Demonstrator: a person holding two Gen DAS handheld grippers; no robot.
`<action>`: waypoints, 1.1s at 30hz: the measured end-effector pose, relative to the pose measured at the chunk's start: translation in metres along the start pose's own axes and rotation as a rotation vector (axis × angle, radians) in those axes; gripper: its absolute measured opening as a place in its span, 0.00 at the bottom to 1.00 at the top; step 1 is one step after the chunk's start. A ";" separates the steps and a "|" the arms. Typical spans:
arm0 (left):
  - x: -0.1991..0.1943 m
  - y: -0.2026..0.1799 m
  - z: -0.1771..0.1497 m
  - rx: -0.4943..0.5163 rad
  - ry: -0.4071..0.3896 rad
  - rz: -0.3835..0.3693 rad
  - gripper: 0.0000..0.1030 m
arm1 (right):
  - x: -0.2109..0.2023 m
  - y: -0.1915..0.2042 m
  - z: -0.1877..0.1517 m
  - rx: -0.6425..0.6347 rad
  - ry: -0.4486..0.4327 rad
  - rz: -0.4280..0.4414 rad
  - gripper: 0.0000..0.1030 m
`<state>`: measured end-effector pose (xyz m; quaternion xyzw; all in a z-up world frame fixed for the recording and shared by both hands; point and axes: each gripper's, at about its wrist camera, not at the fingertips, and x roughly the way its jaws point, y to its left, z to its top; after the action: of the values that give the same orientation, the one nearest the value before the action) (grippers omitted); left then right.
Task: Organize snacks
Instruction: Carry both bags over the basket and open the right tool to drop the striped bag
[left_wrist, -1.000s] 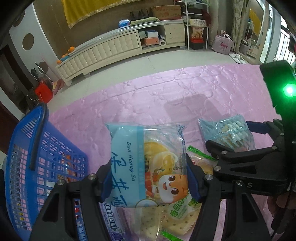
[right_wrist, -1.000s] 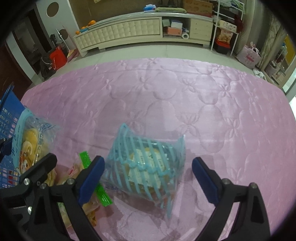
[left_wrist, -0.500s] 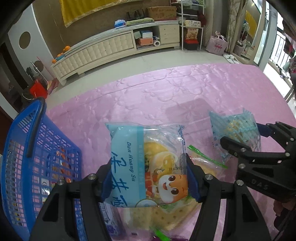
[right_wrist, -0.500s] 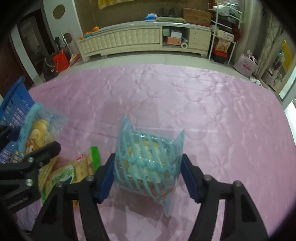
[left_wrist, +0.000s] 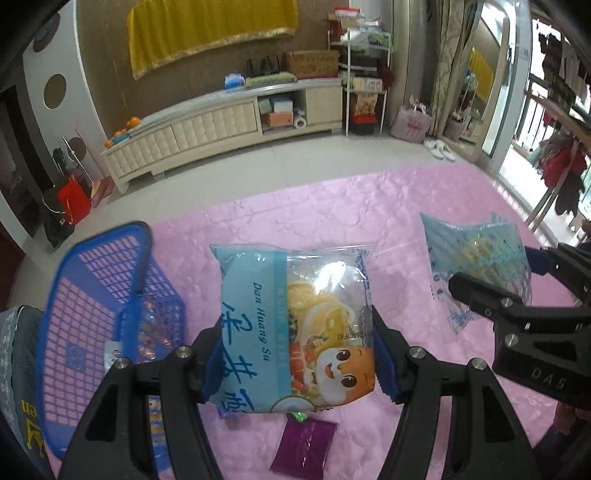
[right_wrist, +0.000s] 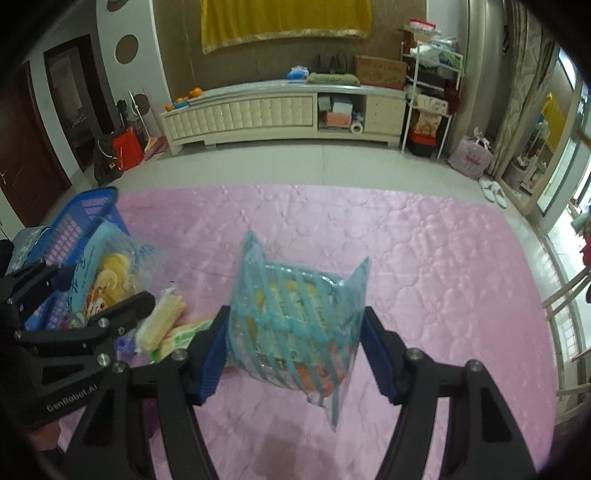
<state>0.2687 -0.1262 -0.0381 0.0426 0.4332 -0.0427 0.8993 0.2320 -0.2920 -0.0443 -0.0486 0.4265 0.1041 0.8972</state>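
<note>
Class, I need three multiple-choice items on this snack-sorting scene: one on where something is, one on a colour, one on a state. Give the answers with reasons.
1. Where is the blue basket relative to the left gripper?
A. To its left
B. To its right
C. Directly behind the cabinet

2. What colour is the quilted cover under the snacks?
A. Green
B. Pink
C. White

3. What is the right gripper doing?
A. Hanging open and empty
B. Resting inside the basket
C. Holding the striped blue packet

Answers: 1 A, the basket sits at the left edge of the left wrist view. 2 B, the cover is pink in both views. 3 C, both jaws press the packet's sides.
</note>
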 end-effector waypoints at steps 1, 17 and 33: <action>-0.009 0.002 -0.001 -0.004 -0.012 -0.002 0.62 | -0.009 0.004 0.001 -0.006 -0.011 -0.004 0.69; -0.111 0.063 -0.026 -0.049 -0.123 0.033 0.62 | -0.084 0.081 0.016 -0.083 -0.110 0.044 0.69; -0.141 0.170 -0.055 -0.151 -0.117 0.117 0.62 | -0.072 0.191 0.048 -0.214 -0.105 0.143 0.70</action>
<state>0.1579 0.0540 0.0444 -0.0026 0.3786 0.0401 0.9247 0.1806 -0.1081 0.0427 -0.1079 0.3678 0.2151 0.8982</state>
